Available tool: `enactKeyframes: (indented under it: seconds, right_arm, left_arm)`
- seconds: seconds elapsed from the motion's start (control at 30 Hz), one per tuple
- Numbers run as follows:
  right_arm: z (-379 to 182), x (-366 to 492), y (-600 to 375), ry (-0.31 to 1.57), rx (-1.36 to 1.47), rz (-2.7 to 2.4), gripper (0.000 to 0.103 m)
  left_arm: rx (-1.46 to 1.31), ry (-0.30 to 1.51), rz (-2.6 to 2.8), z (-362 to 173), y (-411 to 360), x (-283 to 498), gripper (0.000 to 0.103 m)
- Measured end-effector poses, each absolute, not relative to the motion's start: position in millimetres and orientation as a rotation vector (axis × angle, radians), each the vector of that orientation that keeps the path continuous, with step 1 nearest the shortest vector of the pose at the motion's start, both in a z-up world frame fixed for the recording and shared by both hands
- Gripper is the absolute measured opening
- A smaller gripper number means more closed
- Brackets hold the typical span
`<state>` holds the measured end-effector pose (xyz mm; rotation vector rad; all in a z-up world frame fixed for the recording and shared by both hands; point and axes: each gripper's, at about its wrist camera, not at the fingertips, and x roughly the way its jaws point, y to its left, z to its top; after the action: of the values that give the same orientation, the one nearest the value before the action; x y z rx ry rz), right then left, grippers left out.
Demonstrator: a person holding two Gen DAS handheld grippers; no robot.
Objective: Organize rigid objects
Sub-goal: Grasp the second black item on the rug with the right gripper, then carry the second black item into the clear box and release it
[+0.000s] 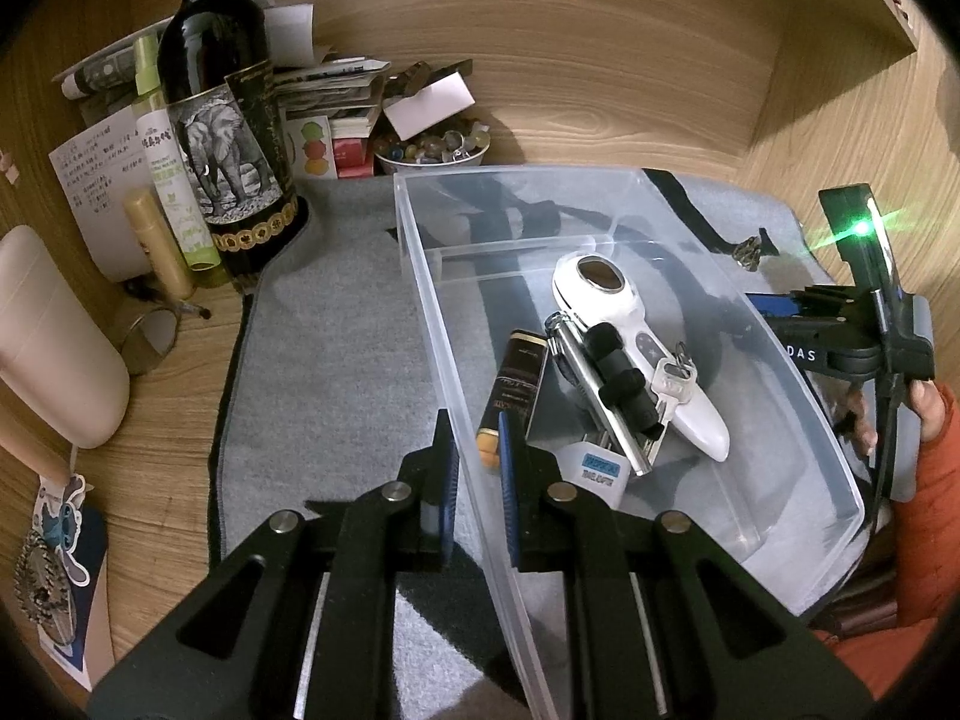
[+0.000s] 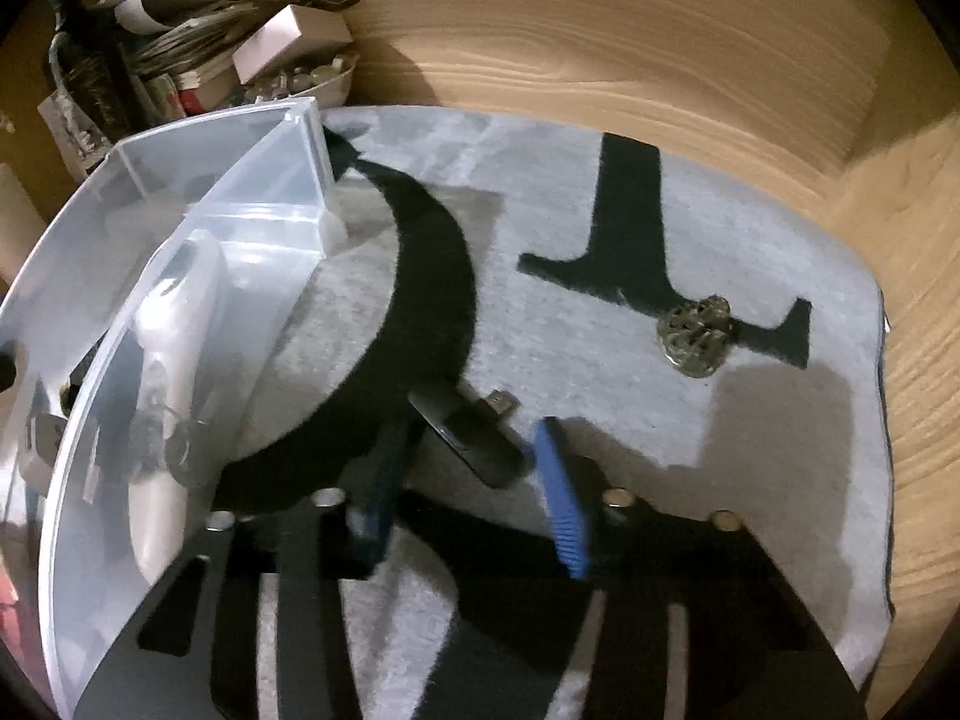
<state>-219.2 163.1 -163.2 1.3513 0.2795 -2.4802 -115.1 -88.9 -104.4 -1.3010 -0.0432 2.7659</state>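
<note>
A clear plastic bin [image 1: 420,276] stands on a grey mat [image 1: 324,324]. It holds a white handheld device [image 1: 624,324], a black and silver tool [image 1: 606,384], keys [image 1: 675,381], a dark lighter [image 1: 516,390] and a small white adapter [image 1: 597,471]. My left gripper [image 1: 474,468] is shut on the bin's near wall, one finger on each side. My right gripper [image 2: 468,468] is open around a black USB adapter [image 2: 465,435] lying on the mat beside the bin [image 2: 270,222]. A metal brooch [image 2: 696,330] lies farther right.
A wine bottle [image 1: 222,108], spray bottles [image 1: 168,168], a bowl of beads [image 1: 429,150] and stacked papers [image 1: 336,90] crowd the back left. Wooden walls [image 1: 600,72] enclose the desk. A pale bottle [image 1: 54,342] lies at the left.
</note>
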Motion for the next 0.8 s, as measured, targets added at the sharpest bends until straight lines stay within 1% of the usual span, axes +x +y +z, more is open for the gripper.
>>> enactKeyframes:
  seconds: [0.03,0.07,0.23,0.63,0.8]
  right_arm:
    - [-162.7,-219.2,162.1,0.282,1.347,-2.477,0.025]
    - [-161.7,-217.9,160.6,0.292,1.345,-2.470,0.017]
    - [-150.5,-207.4,152.2,0.373,1.261,-2.498,0.018]
    - [-92.4,-176.7,135.4,0.386,1.006,-2.535,0.018]
    - [-77.6,-164.4,119.1,0.400,0.919,-2.516,0.018]
  left_arm:
    - [-1.301,-0.043,2.766,-104.4,-88.9,-115.2,0.013]
    - [-1.301,-0.043,2.766,-104.3,-88.8,-115.2,0.013]
    - [-1.301,-0.042,2.767,-104.5,-89.0,-115.0,0.013]
    - [-1.299,-0.043,2.768,-103.8,-90.0,-116.1,0.013]
    - [-1.296,-0.043,2.770,-103.4,-90.4,-116.6,0.013]
